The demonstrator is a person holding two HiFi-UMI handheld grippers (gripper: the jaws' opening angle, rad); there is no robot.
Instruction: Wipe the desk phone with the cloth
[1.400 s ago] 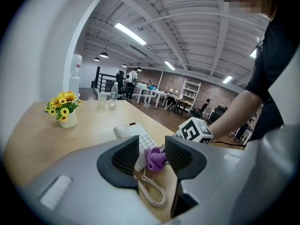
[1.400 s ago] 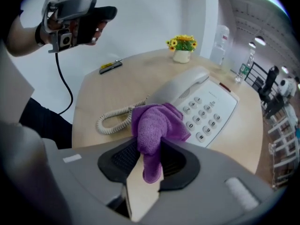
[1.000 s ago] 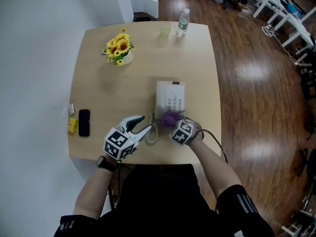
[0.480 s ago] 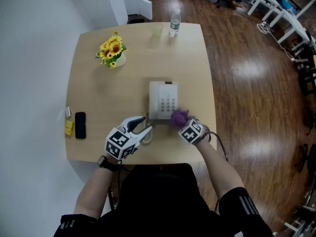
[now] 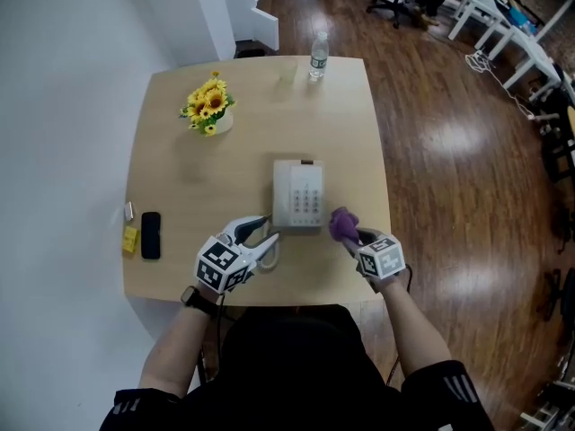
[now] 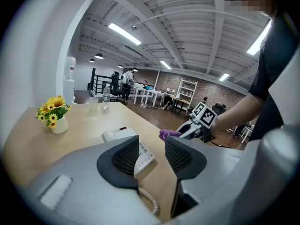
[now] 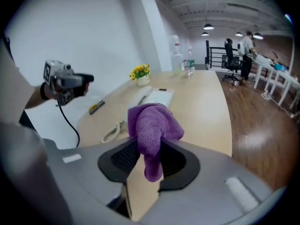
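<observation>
The white desk phone point(image 5: 297, 196) lies in the middle of the wooden table point(image 5: 180, 151), keypad up, its coiled cord point(image 5: 268, 257) trailing toward the front edge. The purple cloth point(image 5: 342, 224) is bunched just right of the phone's near corner, with my right gripper point(image 5: 350, 233) shut on it; in the right gripper view the cloth point(image 7: 152, 130) hangs between the jaws, clear of the phone point(image 7: 157, 96). My left gripper point(image 5: 262, 235) stands open at the phone's near left corner with nothing between its fingers; the phone point(image 6: 129, 142) shows beyond them.
A vase of sunflowers point(image 5: 207, 104) stands at the back left. A water bottle point(image 5: 318, 56) and a clear cup point(image 5: 286, 73) are at the far edge. A black handset-like device point(image 5: 151, 234) and a yellow item point(image 5: 131, 240) lie at the left edge.
My right gripper has carried the purple cloth off the phone's near edge to the right, to beside the phone. The left gripper has stayed open near the cord.
</observation>
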